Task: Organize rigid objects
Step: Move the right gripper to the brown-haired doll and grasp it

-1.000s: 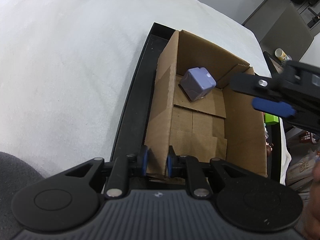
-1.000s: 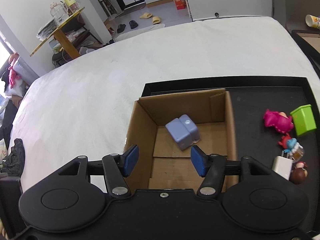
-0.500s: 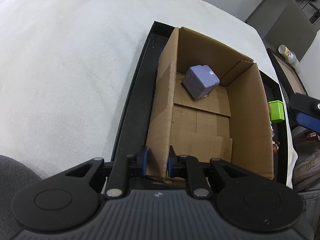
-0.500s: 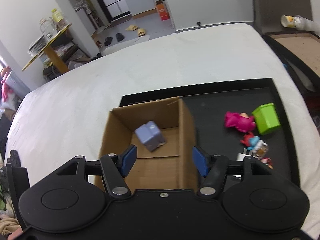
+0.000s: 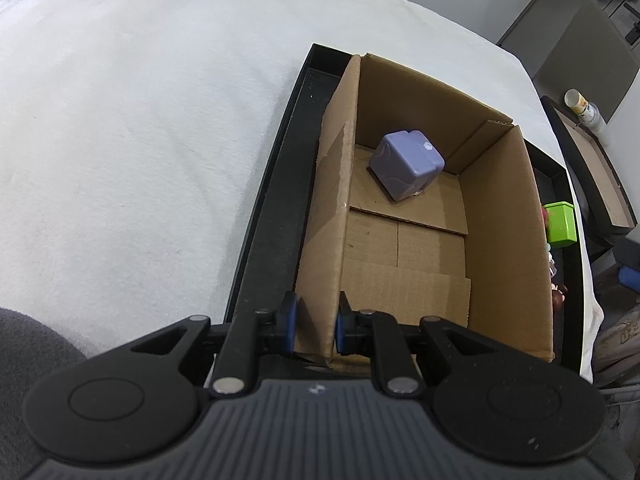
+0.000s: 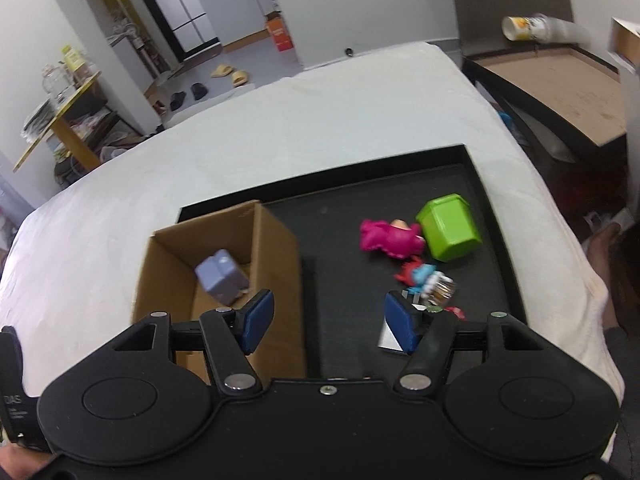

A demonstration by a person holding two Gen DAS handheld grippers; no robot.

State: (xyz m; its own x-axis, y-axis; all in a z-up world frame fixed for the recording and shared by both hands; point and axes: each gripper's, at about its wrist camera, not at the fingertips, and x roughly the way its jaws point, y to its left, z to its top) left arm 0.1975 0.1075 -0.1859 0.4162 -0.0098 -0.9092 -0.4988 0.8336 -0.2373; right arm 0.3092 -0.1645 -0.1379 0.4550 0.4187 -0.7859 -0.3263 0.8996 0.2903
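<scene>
1. Clamping the near wall of the cardboard box [image 5: 420,220] at lower centre of the left view, left gripper [image 5: 314,322] pinching both faces of it, steadying.
2. Sitting at the box's far end, upper centre: purple cube [image 5: 406,164], already stowed.
3. Hovering over the black tray [image 6: 344,280] at lower centre of the right view, right gripper [image 6: 326,320] parted and empty.
4. Lying loose at centre right: pink toy [image 6: 390,236] touching the green block [image 6: 450,226], smaller figures just below.
5. Risking, probably, a grab of two crowded toys at once, or a nudge scattering them; also tugging the box askew if the pinch slips.
</scene>
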